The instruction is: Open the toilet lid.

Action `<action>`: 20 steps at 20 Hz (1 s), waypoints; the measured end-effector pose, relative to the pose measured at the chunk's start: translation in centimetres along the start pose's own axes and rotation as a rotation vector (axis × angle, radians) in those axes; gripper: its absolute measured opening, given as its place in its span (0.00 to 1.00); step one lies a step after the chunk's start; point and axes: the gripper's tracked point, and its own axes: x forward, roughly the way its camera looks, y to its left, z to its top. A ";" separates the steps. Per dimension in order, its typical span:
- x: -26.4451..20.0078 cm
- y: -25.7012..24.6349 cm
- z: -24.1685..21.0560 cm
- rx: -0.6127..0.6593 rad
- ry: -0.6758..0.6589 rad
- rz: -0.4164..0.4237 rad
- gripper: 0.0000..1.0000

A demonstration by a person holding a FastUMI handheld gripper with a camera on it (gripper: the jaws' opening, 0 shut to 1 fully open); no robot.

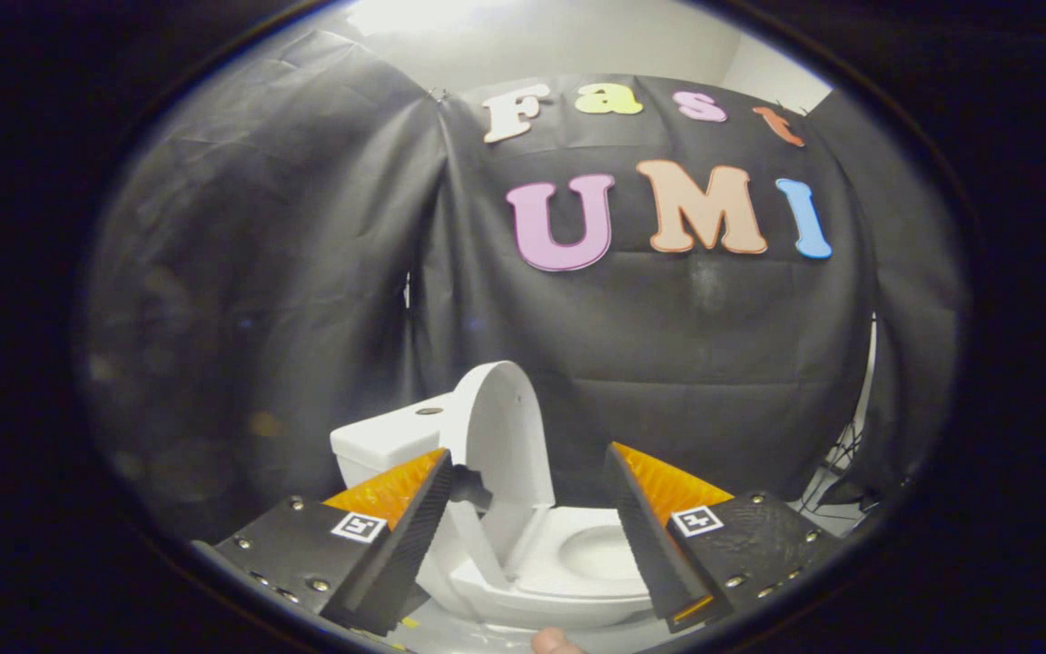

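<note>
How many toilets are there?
1. The toilet sits just ahead of the open hand-held gripper, partly between its fingers, with its lid standing up against the tank.

Black cloth wall hangs creased all across the back of the booth. Above it, a pale plain wall catches bright light. Down at the cloth's lower right corner, thin dark cables dangle against a white gap.
</note>
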 end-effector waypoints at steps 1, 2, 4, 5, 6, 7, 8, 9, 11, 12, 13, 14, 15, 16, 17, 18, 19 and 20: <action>-0.3 -1.0 0.6 -0.003 0.001 -0.014 0.98; -0.7 -1.8 1.1 -0.008 0.002 -0.019 0.98; -1.8 -3.5 2.4 -0.015 -0.013 -0.037 0.98; -2.3 -4.5 2.9 -0.022 -0.015 -0.050 0.98; -2.8 -5.4 3.1 -0.026 -0.014 -0.062 0.98; -3.3 -6.3 3.4 -0.026 -0.015 -0.076 0.98; -3.7 -7.5 3.8 -0.016 -0.015 -0.094 0.98; -4.2 -8.4 4.0 -0.001 -0.012 -0.108 0.98; -5.3 -9.4 4.1 0.018 -0.006 -0.110 0.98; -5.7 -10.1 4.2 0.021 -0.002 -0.109 0.98; -6.3 -11.0 4.3 0.024 -0.003 -0.116 0.98; -6.7 -12.0 4.5 0.022 -0.005 -0.125 0.98; -7.2 -12.9 4.5 0.022 -0.007 -0.138 0.98; -7.6 -13.8 4.4 0.029 -0.003 -0.149 0.98; -8.1 -14.5 4.3 0.035 -0.001 -0.155 0.98; -8.4 -15.3 4.1 0.043 0.005 -0.162 0.98; -8.8 -15.9 4.0 0.049 0.009 -0.163 0.98; -9.2 -16.2 4.1 0.055 0.003 -0.155 0.98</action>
